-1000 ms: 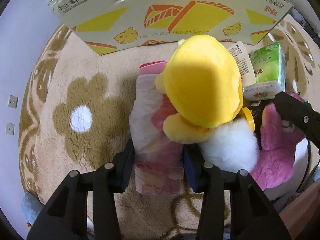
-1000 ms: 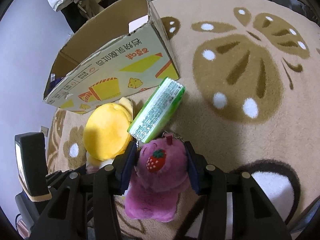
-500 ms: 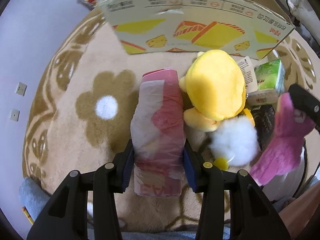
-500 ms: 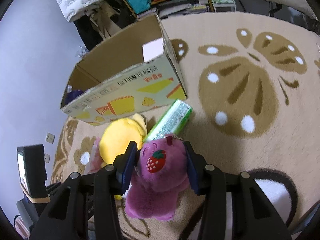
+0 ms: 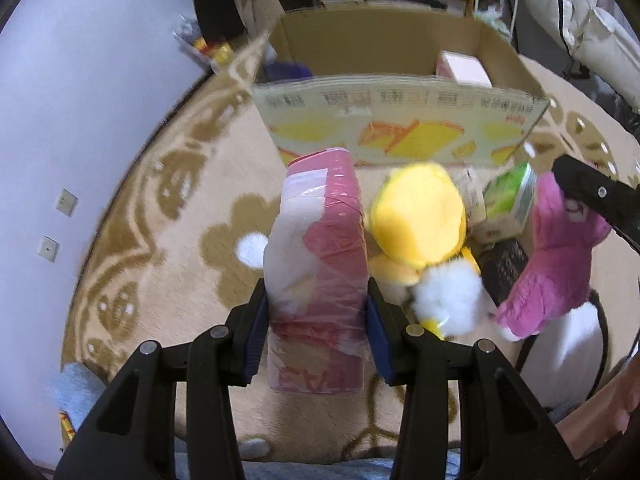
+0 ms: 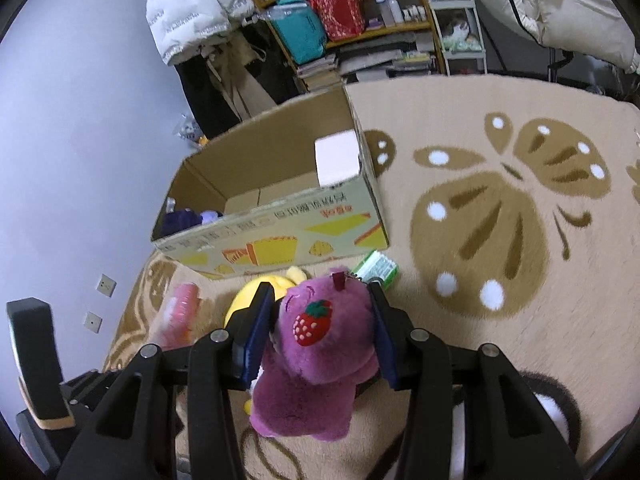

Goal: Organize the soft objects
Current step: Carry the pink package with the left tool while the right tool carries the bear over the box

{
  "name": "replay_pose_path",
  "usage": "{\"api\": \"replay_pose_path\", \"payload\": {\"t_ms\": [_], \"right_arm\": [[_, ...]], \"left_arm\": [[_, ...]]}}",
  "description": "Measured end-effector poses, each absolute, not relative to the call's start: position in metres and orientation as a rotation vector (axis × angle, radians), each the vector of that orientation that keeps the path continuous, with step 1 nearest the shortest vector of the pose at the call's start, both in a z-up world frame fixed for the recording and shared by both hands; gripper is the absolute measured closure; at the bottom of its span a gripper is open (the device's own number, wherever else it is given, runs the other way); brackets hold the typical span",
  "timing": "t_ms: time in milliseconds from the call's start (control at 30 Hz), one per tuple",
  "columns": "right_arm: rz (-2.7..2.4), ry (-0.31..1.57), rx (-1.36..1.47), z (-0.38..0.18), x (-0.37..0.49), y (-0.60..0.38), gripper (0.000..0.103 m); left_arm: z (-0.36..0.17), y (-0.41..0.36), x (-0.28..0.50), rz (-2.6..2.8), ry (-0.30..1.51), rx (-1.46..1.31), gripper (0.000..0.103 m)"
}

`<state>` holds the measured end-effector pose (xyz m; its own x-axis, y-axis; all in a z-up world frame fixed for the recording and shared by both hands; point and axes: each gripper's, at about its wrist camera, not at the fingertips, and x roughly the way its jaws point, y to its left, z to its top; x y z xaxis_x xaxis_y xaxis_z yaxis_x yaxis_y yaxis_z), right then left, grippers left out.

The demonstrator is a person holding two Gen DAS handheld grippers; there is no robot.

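One beige patterned rug [image 6: 500, 320], cardboard box [image 6: 280, 236], cluttered shelves [image 6: 360, 20]

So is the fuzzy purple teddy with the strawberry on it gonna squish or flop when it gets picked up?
Probably both. The fuzzy purple plush bear bulges around the right gripper pads, so it likely squishes easily. Its lower body hangs below the jaws unsupported, so it may flop and swing. It looks light for its size, and the fur should keep it from slipping.

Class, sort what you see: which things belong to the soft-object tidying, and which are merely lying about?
Job: pink plastic-wrapped tissue pack, purple strawberry plush, yellow plush, green tissue pack, open cardboard box.
Lying about: white puffer jacket, wooden bookshelf.
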<state>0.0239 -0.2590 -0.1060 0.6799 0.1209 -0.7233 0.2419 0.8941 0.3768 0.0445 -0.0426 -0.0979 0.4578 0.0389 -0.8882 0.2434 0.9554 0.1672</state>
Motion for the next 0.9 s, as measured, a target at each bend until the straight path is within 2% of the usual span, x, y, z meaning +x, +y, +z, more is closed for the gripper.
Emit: {"api": "replay_pose_path", "payload": {"t_ms": [333, 900], "right_arm": [[-0.076, 0.724, 0.391, -0.073, 0.023, -0.259, 0.054], [-0.024, 0.632, 0.317, -0.040, 0.064, -0.260, 0.054]], "left_arm": [[-0.054, -0.034, 0.046, -0.120, 0.929, 0.240, 0.060], [-0.020, -0.044, 0.078, -0.121, 0.747, 0.227, 0.062]]}}
